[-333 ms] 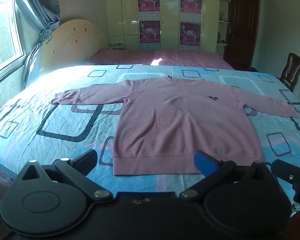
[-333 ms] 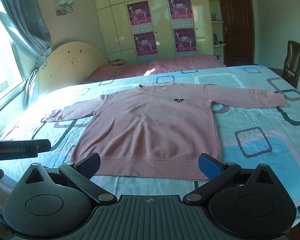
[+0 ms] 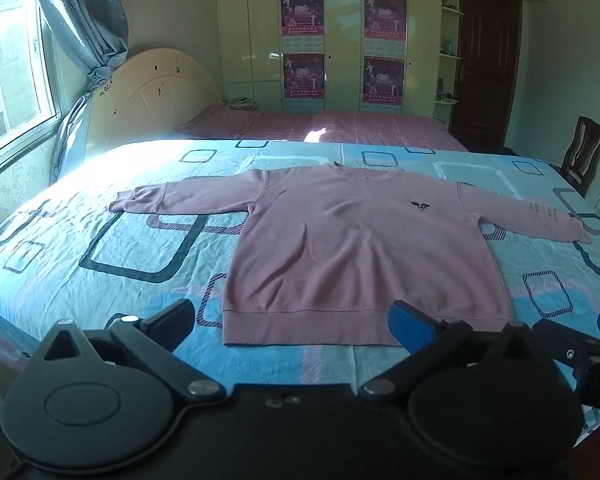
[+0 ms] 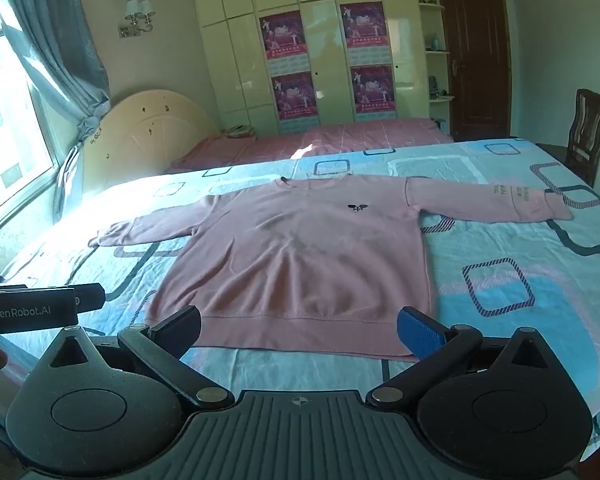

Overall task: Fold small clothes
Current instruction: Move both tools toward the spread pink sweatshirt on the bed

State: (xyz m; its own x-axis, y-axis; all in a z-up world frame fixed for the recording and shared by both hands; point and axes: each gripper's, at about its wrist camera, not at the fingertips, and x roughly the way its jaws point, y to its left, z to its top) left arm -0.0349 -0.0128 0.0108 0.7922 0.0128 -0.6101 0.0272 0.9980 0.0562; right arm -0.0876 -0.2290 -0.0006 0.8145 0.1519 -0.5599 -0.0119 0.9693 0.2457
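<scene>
A pink long-sleeved sweater [image 3: 360, 248] [image 4: 300, 264] lies flat, front up, on the blue patterned bed [image 3: 100, 248] [image 4: 540, 264], sleeves spread to both sides and hem nearest me. My left gripper [image 3: 292, 322] hangs open just in front of the hem, above the sheet, with nothing between its fingers. My right gripper [image 4: 300, 330] is also open and empty, over the hem's near edge. In the right wrist view the left gripper's body [image 4: 40, 308] shows at the left edge; the right gripper's parts [image 3: 580, 344] appear at the right of the left wrist view.
A second bed with a pink cover [image 3: 320, 128] stands behind, against a headboard [image 3: 152, 96] and wardrobe [image 3: 340, 40]. A window with a curtain [image 3: 80, 20] is at the left. A wooden chair [image 3: 584, 152] and a dark door [image 3: 484, 60] are at the right.
Both views have barely shifted. The sweater lies as before and both grippers stay open.
</scene>
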